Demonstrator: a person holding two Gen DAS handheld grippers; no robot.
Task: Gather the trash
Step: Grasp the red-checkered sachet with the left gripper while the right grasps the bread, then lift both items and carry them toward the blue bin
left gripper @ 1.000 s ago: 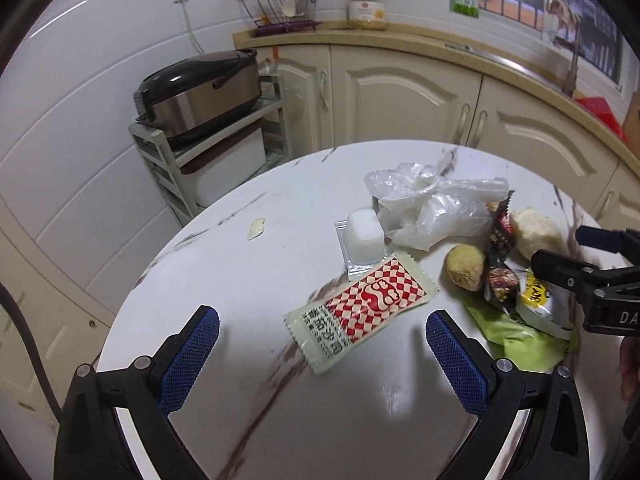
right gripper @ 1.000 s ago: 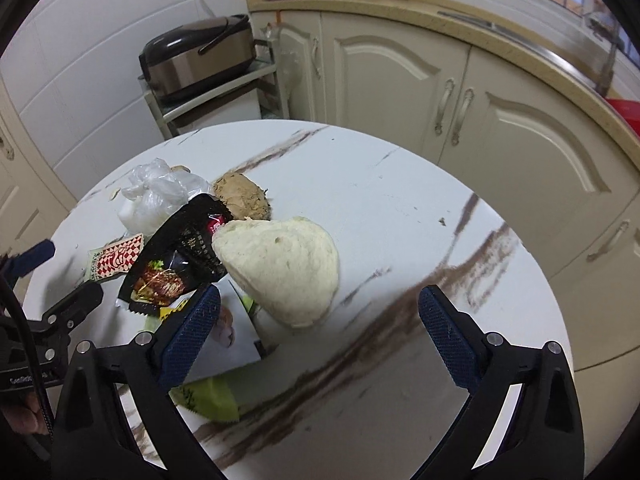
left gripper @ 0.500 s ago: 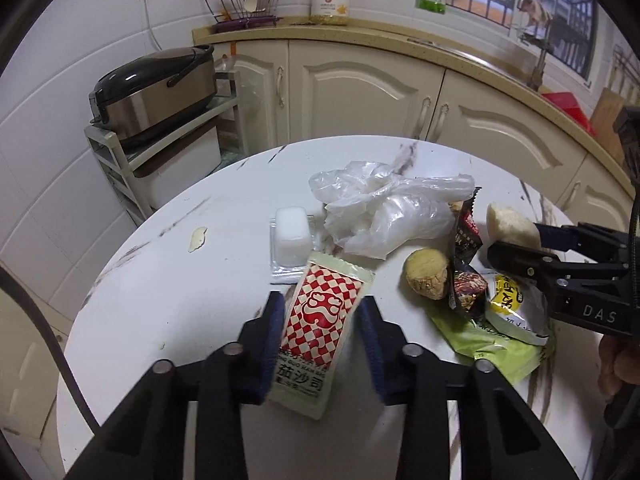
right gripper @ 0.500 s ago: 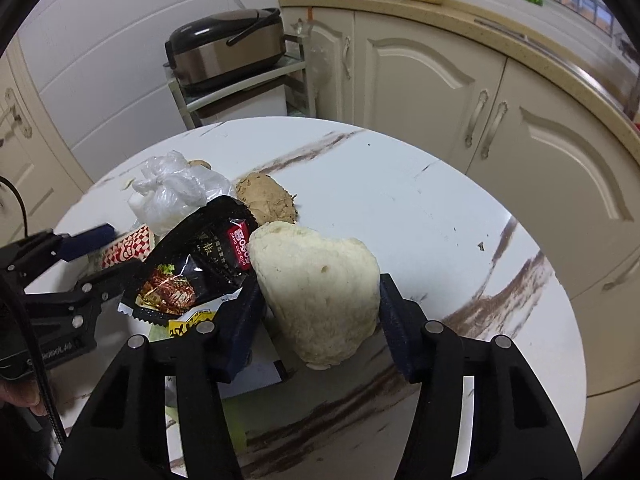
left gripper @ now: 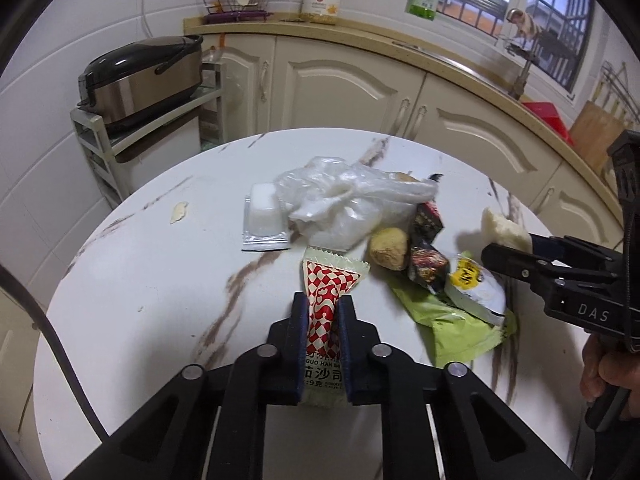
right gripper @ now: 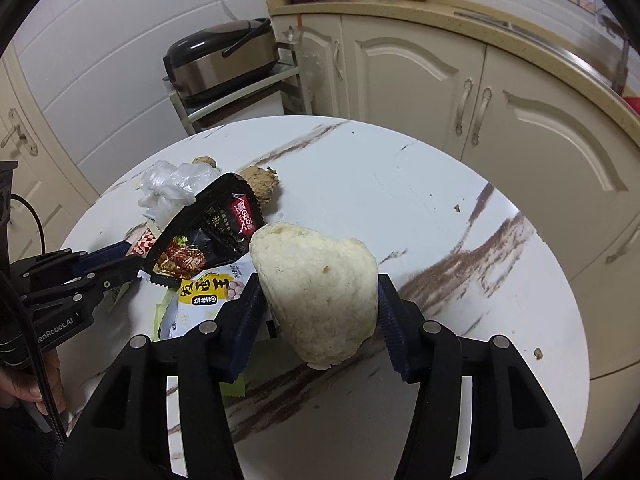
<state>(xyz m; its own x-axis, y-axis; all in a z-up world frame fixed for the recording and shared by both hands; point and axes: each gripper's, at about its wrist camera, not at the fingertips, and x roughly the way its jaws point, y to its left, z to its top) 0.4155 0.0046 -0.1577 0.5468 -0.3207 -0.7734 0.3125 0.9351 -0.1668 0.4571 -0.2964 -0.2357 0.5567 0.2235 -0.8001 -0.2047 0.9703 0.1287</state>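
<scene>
Round white marble-veined bench [left gripper: 132,280] stands before cream kitchen cabinets [left gripper: 344,92]. Left gripper [left gripper: 322,316] jaws have just clenched on the red-checked sachet [left gripper: 326,300] near the bench's near edge; right gripper [right gripper: 318,300] jaws grasp the pale bread lump [right gripper: 320,288] mid-bench.

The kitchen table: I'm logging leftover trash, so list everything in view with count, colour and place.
Sauce packet: one, red-white checked, between left gripper's pads.
Bun piece: one, pale, between right gripper's pads.
Plastic bag: one, clear, table centre.
White tub: one, left of bag.
Brown lump: one, right of packet.
Black wrapper: one, beside bun.
Yellow-white wrapper: one, under black wrapper.
Green wrapper: one, lowest of pile.
Table: one, white marbled.
Rice cooker: one, silver-black, on rack.
Left gripper: closed on packet.
Right gripper: closed on bun.
</scene>
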